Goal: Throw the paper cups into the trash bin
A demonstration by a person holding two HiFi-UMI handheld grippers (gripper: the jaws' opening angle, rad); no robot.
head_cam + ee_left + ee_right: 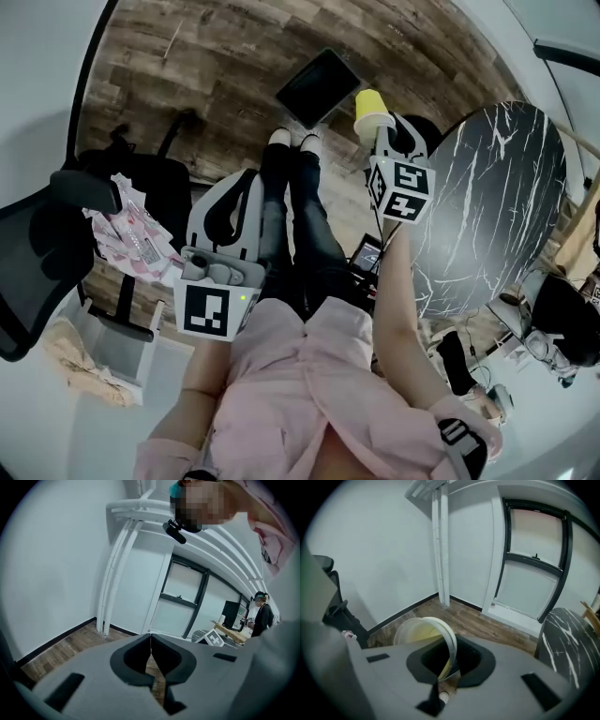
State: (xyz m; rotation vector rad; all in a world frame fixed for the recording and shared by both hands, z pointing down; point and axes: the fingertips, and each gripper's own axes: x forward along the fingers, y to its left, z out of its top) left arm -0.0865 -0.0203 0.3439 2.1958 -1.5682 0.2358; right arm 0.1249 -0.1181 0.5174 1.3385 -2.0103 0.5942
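Paper cup (421, 631), yellow, sits pinched by its rim in our right tool (446, 671) above the wooden floor (216, 56), base hidden. Our left tool (151, 654) is closed, empty; whether the dark rectangle (319, 86) beyond is the bin, we cannot tell.

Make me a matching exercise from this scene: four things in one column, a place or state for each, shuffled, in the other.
1 paper cup
2 left claw
3 round table
4 trash bin

A black with white veins
B on the floor beyond the person's feet
C shut, empty
D rim pinched in the right claw

Pairs: 1-D, 2-C, 3-A, 4-B
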